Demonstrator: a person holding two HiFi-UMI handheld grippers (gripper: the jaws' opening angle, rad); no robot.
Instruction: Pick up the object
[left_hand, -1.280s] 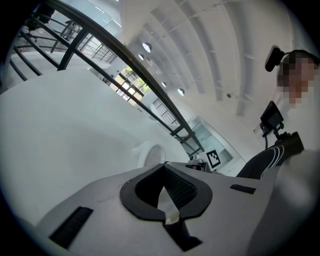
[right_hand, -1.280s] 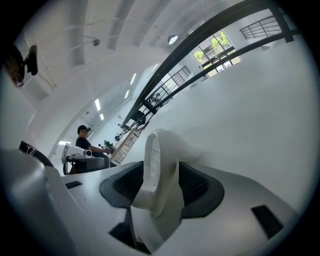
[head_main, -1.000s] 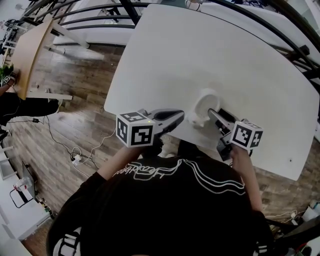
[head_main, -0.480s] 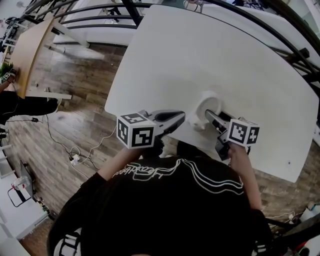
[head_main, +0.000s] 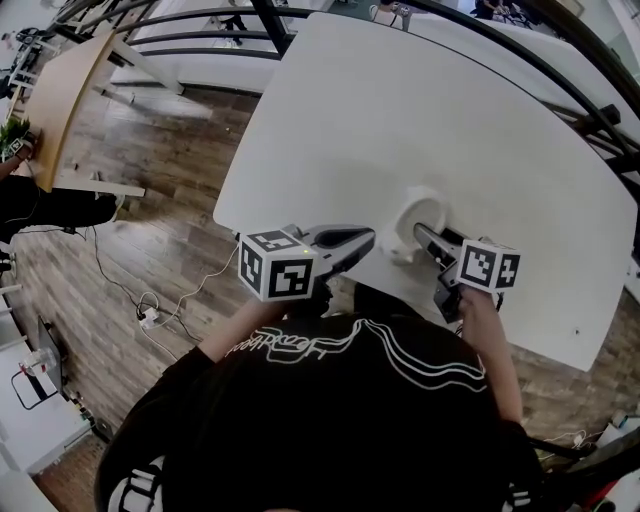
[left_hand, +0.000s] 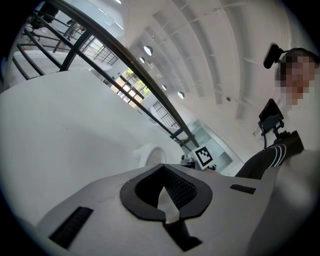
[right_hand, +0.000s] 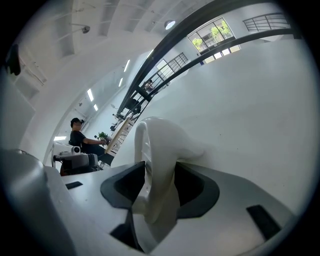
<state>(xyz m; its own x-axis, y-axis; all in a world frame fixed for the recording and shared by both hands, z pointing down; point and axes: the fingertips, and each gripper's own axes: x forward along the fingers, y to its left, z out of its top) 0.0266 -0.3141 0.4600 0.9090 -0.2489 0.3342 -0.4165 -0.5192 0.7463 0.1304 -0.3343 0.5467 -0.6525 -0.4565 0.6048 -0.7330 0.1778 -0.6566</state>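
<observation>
A white cup-like object (head_main: 413, 213) lies on its side near the front edge of the white table (head_main: 420, 110). My right gripper (head_main: 428, 238) is shut on its rim. In the right gripper view the white object (right_hand: 161, 145) fills the gap between the jaws of that gripper (right_hand: 156, 200). My left gripper (head_main: 368, 238) hovers at the table's front edge, to the left of the object, shut with nothing in it. In the left gripper view the object (left_hand: 149, 153) shows beyond the jaw tips of the gripper (left_hand: 167, 199).
The table's left edge drops to a wooden floor (head_main: 150, 190) with cables. Dark railings (head_main: 560, 70) curve behind the table. A wooden desk (head_main: 60, 100) stands far left. A person (right_hand: 80, 139) sits in the distance.
The right gripper stays shut on the white object and has shifted only slightly. The left gripper has drifted a little to the right.
</observation>
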